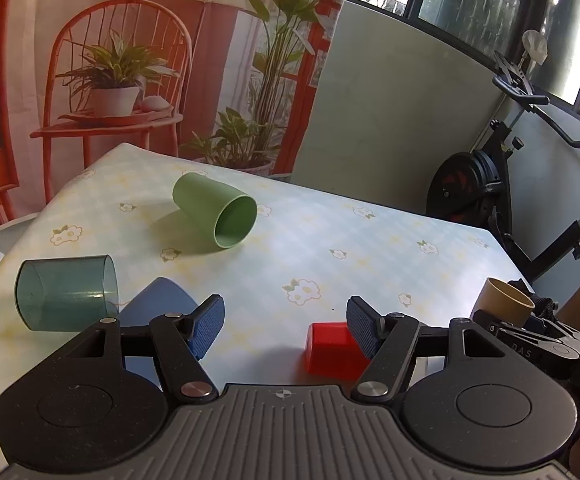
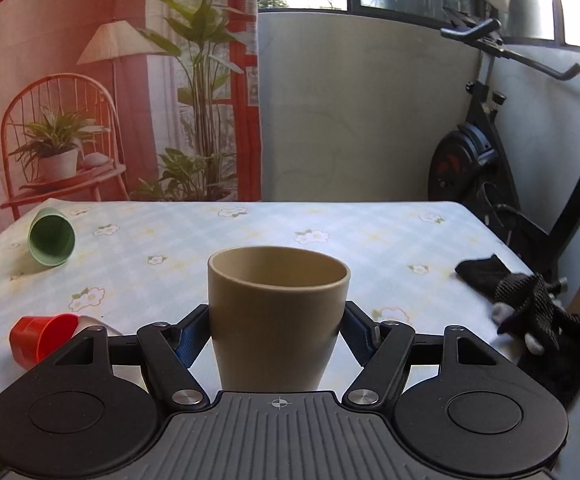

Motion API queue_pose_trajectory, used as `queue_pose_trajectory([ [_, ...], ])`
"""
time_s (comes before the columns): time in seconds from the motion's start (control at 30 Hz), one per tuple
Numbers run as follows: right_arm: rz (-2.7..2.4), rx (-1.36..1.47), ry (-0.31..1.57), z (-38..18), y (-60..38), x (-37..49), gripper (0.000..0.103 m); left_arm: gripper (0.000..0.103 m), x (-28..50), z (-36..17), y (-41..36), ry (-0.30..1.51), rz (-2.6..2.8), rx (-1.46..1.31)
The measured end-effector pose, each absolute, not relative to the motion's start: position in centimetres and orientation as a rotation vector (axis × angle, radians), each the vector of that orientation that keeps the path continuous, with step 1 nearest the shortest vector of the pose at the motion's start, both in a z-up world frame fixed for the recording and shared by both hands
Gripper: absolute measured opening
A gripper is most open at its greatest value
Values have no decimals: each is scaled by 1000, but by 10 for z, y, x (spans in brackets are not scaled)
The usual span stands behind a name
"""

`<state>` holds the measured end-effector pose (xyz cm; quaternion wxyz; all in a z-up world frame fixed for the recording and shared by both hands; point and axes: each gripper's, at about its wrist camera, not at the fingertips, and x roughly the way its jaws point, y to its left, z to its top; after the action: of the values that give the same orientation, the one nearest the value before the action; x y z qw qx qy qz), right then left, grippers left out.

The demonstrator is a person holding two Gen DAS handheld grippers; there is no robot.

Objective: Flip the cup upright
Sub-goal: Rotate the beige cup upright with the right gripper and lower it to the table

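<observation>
Your right tongs (image 2: 277,330) clasp the tan cup (image 2: 278,316), which stands upright, mouth up, over the flower-print desk (image 2: 369,240). Your left tongs (image 1: 286,326) hang spread wide with nothing between them, above the desk near a red cup (image 1: 329,348) on its side. A green cup (image 1: 216,210) and a teal tumbler (image 1: 66,298) also lie toppled.
</observation>
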<state>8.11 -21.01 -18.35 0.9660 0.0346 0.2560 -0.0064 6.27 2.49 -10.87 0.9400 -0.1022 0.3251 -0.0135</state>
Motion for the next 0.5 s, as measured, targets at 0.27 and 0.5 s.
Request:
queue_pose_trajectory([
  [0.27, -8, 92, 541, -186, -212, 60, 66, 70, 61, -110, 22, 674, -40, -199],
  [0.5, 1, 114, 601, -180, -209, 60, 66, 70, 58, -108, 21, 685, -53, -194],
])
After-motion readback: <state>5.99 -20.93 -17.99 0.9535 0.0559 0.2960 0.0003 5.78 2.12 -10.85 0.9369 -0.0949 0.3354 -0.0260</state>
